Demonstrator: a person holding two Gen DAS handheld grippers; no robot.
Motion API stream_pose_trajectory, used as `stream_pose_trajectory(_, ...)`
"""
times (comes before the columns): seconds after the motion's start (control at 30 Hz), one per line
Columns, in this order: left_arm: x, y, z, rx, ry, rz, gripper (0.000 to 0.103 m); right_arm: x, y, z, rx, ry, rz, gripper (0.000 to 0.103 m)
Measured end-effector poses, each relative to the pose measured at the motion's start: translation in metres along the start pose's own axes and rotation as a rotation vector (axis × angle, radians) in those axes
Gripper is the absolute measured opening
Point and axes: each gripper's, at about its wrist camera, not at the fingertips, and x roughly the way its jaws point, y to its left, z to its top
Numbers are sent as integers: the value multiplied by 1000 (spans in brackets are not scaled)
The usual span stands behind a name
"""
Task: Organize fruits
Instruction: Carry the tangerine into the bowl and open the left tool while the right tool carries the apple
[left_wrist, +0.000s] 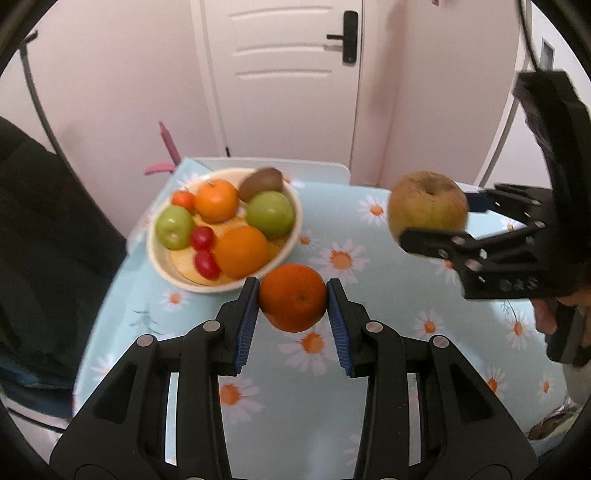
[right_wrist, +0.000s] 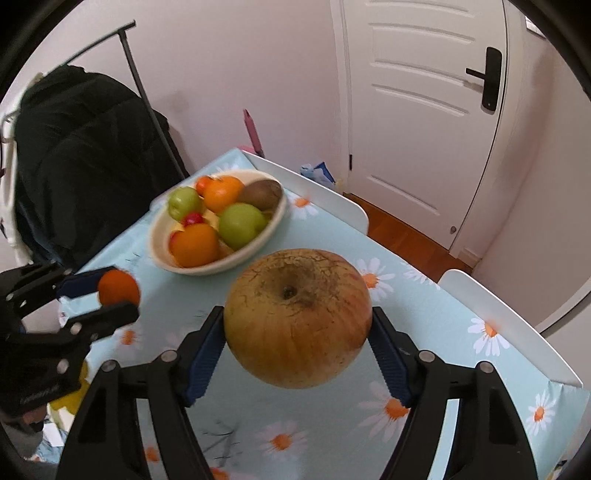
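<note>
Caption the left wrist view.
Left gripper holds an orange near the fruit bowl; right gripper carries an apple.

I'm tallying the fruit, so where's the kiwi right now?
The kiwi lies in the bowl at its far rim, toward the door, touching the big green apple and next to an orange.

The left claw (left_wrist: 291, 299) is raised, its blue pads (left_wrist: 246, 325) pressed against a fruit's two sides. The right claw (right_wrist: 297, 332) is lifted too, pads (right_wrist: 203, 354) spread wider around a larger fruit, beside the left.
</note>
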Motion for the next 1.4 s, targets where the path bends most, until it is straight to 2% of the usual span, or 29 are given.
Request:
stream_pose_trajectory(0.23, -27, 38, 15, -2, -51, 0, 41, -29, 28, 10, 36, -17, -3, 71)
stream_pose_trajectory(0.5, -22, 84, 32, 39, -54, -55, 41, -36, 58, 34, 115, -43, -68, 71)
stream_pose_trajectory(0.9, 37, 139, 41, 123, -18, -134, 41, 3, 95, 63, 238, -46, -171, 71)
stream_pose_trajectory(1.13, 74, 148, 35, 186, 21, -187, 41, 25, 102, 72, 319, -47, -208, 71)
stream_pose_trajectory(1.33, 87, 145, 29, 231, 30, -216, 42, 39, 104, 76, 348, -39, -217, 71)
stream_pose_trajectory(1.37, 88, 144, 28, 237, 33, -217, 42, 40, 103, 76, 349, -40, -217, 71)
stream_pose_trajectory(1.4, 87, 145, 28, 241, 34, -214, 47, 41, 103, 77, 350, -41, -214, 71)
